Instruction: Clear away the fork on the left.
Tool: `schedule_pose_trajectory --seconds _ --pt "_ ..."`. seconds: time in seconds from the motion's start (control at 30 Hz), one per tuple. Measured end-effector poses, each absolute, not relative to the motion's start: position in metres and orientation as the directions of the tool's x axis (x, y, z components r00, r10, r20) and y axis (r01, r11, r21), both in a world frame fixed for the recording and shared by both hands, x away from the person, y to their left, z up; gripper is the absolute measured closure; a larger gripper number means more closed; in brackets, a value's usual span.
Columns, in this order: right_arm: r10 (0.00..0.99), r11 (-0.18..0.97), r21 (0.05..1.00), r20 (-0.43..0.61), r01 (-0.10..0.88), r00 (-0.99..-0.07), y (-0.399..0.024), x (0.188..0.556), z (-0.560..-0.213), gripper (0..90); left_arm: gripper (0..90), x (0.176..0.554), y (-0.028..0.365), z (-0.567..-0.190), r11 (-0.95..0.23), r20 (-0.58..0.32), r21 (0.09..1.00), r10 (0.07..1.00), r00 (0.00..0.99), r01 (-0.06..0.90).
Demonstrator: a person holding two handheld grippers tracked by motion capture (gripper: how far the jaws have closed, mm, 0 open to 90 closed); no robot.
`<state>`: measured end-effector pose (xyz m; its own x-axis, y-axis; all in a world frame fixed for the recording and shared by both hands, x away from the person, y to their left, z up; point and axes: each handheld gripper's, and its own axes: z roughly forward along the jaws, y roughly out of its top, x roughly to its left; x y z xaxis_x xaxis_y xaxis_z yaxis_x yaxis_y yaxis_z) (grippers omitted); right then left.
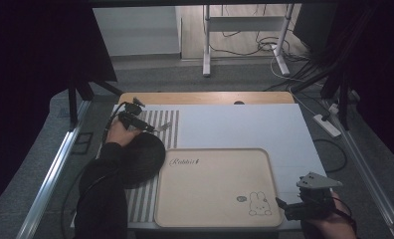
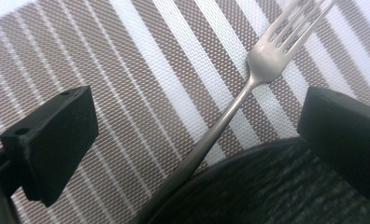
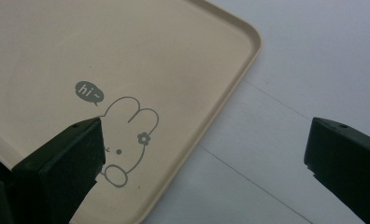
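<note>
High view: a beige tray (image 1: 215, 189) (a rabbit (image 1: 260, 204) printed in its near right corner) sits bare on the white table (image 1: 245, 124), beside a striped placemat (image 1: 160, 124). On the mat lies a fork (image 2: 248, 88), handle across the dark plate's (image 2: 267, 186) rim, tines pointing away from it. The left gripper (image 2: 192, 135) straddles the fork, jaws spread. The right gripper (image 3: 206, 163) hovers agape at the tray's corner.

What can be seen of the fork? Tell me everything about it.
The fork is plain matte silver metal with four tines. It lies flat on the striped mat, crossing the stripes at a slant, tines pointing away from the left gripper. Its handle end runs to the rim of the dark plate; whether it rests on that rim or passes under it cannot be told. The gripper's open jaws straddle it without touching.
</note>
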<state>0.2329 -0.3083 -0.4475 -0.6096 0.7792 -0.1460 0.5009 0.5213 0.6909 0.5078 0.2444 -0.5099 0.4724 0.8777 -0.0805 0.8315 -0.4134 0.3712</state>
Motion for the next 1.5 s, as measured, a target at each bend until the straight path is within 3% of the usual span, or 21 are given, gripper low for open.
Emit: schedule_pose_trajectory --seconds 0.3,0.43,0.47,0.5,0.57,0.6,0.73,0.77,0.83,0.97,1.17,1.23,1.5 --pt "0.779 0.521 0.691 -0.144 0.501 -0.61 -0.309 0.233 -0.447 0.0 1.7 0.519 0.237 -0.524 -0.435 -0.025 0.311 0.885 0.465 0.845" --pt "0.779 0.521 0.69 -0.144 0.502 -0.611 -0.309 0.233 -0.448 0.0 6.4 0.52 0.243 -0.524 -0.423 -0.053 0.341 0.883 0.466 0.839" --pt "0.778 0.522 0.69 -0.144 0.502 -0.611 -0.309 0.233 -0.448 0.0 18.1 0.519 0.245 -0.523 -0.426 -0.051 0.357 0.88 0.473 0.831" --pt "0.778 0.522 0.69 -0.144 0.502 -0.611 -0.309 0.233 -0.448 0.0 18.1 0.519 0.246 -0.522 -0.424 -0.053 0.369 0.879 0.474 0.827" --pt "0.778 0.522 0.69 -0.144 0.501 -0.611 -0.308 0.233 -0.448 0.0 33.7 0.519 0.249 -0.52 -0.429 -0.055 0.38 0.874 0.483 0.819" --pt "0.778 0.522 0.69 -0.144 0.501 -0.611 -0.308 0.233 -0.448 0.0 33.7 0.519 0.251 -0.52 -0.432 -0.057 0.387 0.871 0.489 0.815" --pt "0.778 0.522 0.689 -0.144 0.502 -0.612 -0.308 0.233 -0.448 0.0 56.9 0.518 0.253 -0.519 -0.456 -0.049 0.409 0.854 0.518 0.791" --pt "0.778 0.522 0.689 -0.143 0.503 -0.611 -0.308 0.233 -0.448 0.0 57.4 0.518 0.254 -0.518 -0.462 -0.048 0.409 0.85 0.524 0.787" --pt "0.778 0.522 0.689 -0.144 0.503 -0.612 -0.308 0.233 -0.448 0.0 81.1 0.516 0.253 -0.518 -0.502 -0.027 0.41 0.828 0.561 0.761" --pt "0.778 0.522 0.689 -0.144 0.502 -0.612 -0.308 0.233 -0.448 0.0 86.2 0.515 0.249 -0.517 -0.553 0.016 0.397 0.802 0.597 0.733" --pt "0.778 0.52 0.691 -0.142 0.501 -0.612 -0.309 0.233 -0.448 0.0 86.5 0.512 0.241 -0.516 -0.632 0.113 0.375 0.757 0.643 0.678" --pt "0.779 0.519 0.692 -0.141 0.502 -0.611 -0.309 0.233 -0.448 0.0 86.6 0.51 0.237 -0.515 -0.668 0.186 0.347 0.737 0.65 0.658" --pt "0.779 0.519 0.691 -0.141 0.503 -0.611 -0.309 0.234 -0.448 0.0 86.6 0.507 0.239 -0.503 -0.719 0.304 0.265 0.695 0.652 0.642"
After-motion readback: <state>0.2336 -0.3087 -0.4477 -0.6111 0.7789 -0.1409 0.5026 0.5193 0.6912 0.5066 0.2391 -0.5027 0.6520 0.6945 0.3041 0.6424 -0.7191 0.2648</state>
